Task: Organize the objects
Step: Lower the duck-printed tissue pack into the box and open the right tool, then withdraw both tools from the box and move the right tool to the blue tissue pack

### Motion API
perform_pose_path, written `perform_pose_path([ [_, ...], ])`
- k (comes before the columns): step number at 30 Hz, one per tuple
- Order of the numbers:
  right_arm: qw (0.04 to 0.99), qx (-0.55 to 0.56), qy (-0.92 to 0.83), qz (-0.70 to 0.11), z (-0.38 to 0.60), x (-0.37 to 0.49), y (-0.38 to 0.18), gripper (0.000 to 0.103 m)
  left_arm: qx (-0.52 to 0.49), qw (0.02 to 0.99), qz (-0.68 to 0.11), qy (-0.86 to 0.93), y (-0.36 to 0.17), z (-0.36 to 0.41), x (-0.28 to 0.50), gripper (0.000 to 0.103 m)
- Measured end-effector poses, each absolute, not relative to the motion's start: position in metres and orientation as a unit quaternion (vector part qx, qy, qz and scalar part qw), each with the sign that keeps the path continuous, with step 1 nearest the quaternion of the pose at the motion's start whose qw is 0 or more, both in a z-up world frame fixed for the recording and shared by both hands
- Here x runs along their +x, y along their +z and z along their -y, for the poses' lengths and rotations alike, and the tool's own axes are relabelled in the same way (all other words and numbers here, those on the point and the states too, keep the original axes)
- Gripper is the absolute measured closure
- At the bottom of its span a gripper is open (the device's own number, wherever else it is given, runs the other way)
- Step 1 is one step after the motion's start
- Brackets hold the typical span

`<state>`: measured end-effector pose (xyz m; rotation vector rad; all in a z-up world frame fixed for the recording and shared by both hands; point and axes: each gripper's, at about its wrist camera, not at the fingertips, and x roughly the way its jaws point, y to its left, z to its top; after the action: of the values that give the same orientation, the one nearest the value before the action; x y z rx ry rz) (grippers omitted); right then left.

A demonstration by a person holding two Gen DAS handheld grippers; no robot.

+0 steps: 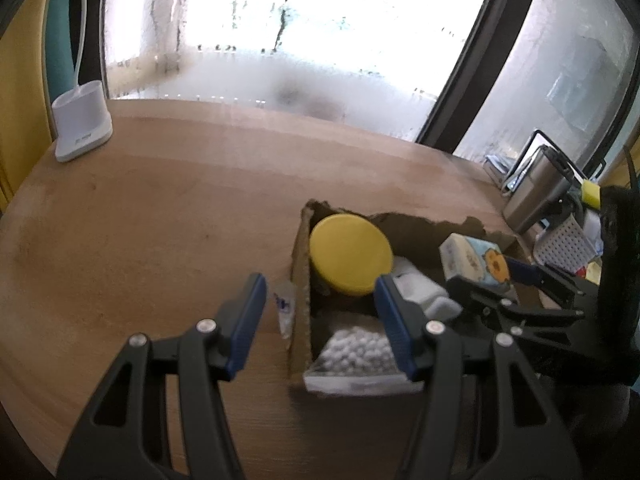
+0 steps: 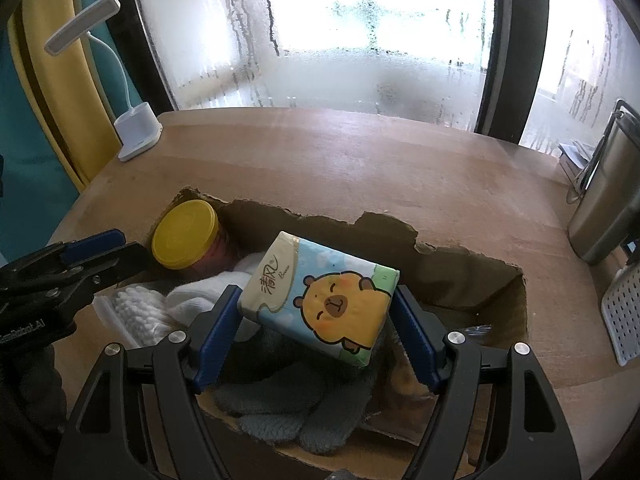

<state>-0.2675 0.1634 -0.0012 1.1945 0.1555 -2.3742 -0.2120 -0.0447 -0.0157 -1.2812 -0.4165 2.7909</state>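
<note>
A torn cardboard box sits on the wooden table. Inside it are a yellow-lidded jar, a bag of cotton swabs, white cloth and grey gloves. My right gripper is shut on a tissue pack with a cartoon capybara, held over the box. My left gripper is open and empty, straddling the box's left wall. A small tube lies on the table just outside that wall. The jar and the swab bag show in the left wrist view.
A white desk lamp stands at the table's far left. A steel tumbler and a white perforated holder stand at the right, with more clutter behind. A fogged window runs along the far edge.
</note>
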Motion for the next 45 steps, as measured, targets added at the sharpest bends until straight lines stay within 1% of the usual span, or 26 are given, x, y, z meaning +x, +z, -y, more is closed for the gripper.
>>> perform_pose_path([
  [8, 0.232, 0.429, -0.871, -0.058, -0.165, -0.269, -0.002, 0.023, -0.416, 0.023, 0.133, 0.900, -0.017, 0.042, -0.214, 0.045],
  [10, 0.232, 0.426, -0.873, -0.058, -0.166, -0.269, -0.002, 0.016, -0.415, 0.022, 0.133, 0.900, -0.017, 0.042, -0.214, 0.045],
  [24, 0.233, 0.422, -0.874, -0.056, -0.171, -0.262, 0.002, 0.016, -0.413, 0.025, 0.129, 0.901, -0.015, 0.034, -0.208, 0.045],
  [45, 0.211, 0.409, -0.887, -0.045, -0.193, -0.224, 0.012, 0.016, -0.403, 0.045, 0.118, 0.906, -0.008, 0.016, -0.180, 0.045],
])
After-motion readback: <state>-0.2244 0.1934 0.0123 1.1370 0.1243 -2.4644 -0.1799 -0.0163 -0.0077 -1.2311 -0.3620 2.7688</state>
